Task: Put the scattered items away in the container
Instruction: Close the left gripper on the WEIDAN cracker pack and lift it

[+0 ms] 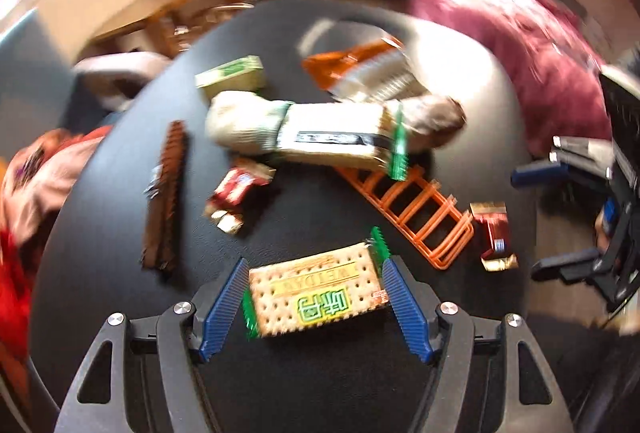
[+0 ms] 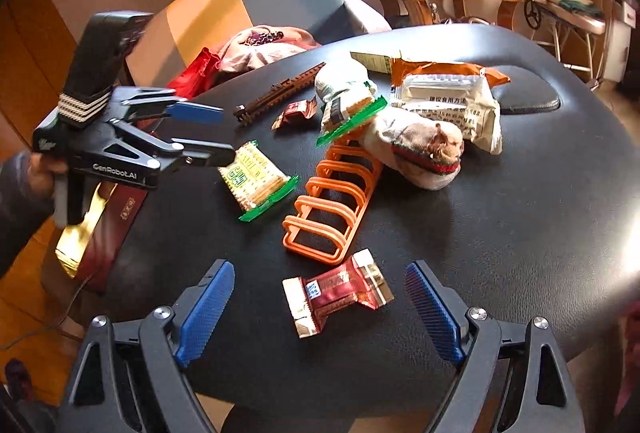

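Left gripper (image 1: 314, 307): fingers spread either side of cracker pack (image 1: 316, 297), not yet pinching. Right gripper (image 2: 320, 309): fingers spread round red candy wrapper (image 2: 338, 291) w/ gaps both sides. Beyond on bench (image 2: 520, 233): orange rack (image 2: 332, 201), socks (image 2: 420, 149), 2nd cracker pack (image 2: 352, 109), white pouch (image 2: 448, 101), brown comb (image 2: 280, 93). No container identifiable; everything appears loose, so tidying looks barely begun.
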Action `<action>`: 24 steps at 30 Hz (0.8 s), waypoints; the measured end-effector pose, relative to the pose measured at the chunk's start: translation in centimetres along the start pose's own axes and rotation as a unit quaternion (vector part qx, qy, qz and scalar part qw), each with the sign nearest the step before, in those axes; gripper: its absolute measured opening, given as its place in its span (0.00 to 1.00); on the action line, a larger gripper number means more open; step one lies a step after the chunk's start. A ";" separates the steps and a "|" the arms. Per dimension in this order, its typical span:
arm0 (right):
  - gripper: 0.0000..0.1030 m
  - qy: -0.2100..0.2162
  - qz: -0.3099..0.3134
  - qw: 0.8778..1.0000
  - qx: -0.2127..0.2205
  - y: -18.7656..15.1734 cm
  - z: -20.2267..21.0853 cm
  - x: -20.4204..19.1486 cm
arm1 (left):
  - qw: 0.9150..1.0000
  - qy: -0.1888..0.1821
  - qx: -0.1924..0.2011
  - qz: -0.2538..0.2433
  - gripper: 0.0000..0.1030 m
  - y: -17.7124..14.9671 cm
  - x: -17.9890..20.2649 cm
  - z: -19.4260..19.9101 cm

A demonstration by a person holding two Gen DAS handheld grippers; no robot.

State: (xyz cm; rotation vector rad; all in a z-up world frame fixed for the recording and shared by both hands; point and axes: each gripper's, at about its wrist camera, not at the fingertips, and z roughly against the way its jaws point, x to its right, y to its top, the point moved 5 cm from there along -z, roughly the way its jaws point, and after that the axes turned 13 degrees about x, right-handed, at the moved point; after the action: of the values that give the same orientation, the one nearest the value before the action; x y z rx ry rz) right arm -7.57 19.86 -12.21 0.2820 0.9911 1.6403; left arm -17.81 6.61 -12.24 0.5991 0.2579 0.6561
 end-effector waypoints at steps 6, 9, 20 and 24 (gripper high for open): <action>0.86 -0.005 -0.001 1.000 -0.016 -0.5 -0.4 -0.1 | 0.997 -0.035 -0.035 -0.056 0.69 -0.3 1.0 -2.2; 0.86 -0.008 -0.003 1.000 -0.023 -0.8 -0.7 -0.2 | 0.995 -0.049 -0.052 -0.070 0.69 -0.8 1.0 -3.1; 0.86 -0.010 -0.008 0.999 -0.033 -1.6 -1.3 -0.6 | 0.990 -0.057 -0.062 0.112 0.73 -6.4 -1.6 -1.0; 0.86 -0.019 -0.020 0.999 -0.030 -1.8 -1.1 -0.6 | 0.979 0.000 -0.035 0.202 0.73 -9.6 -1.0 1.6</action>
State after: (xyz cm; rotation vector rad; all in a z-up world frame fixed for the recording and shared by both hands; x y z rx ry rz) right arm -6.80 18.88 -14.01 0.2508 0.9115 1.6207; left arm -13.19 -0.86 -16.64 0.5879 0.1104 1.0534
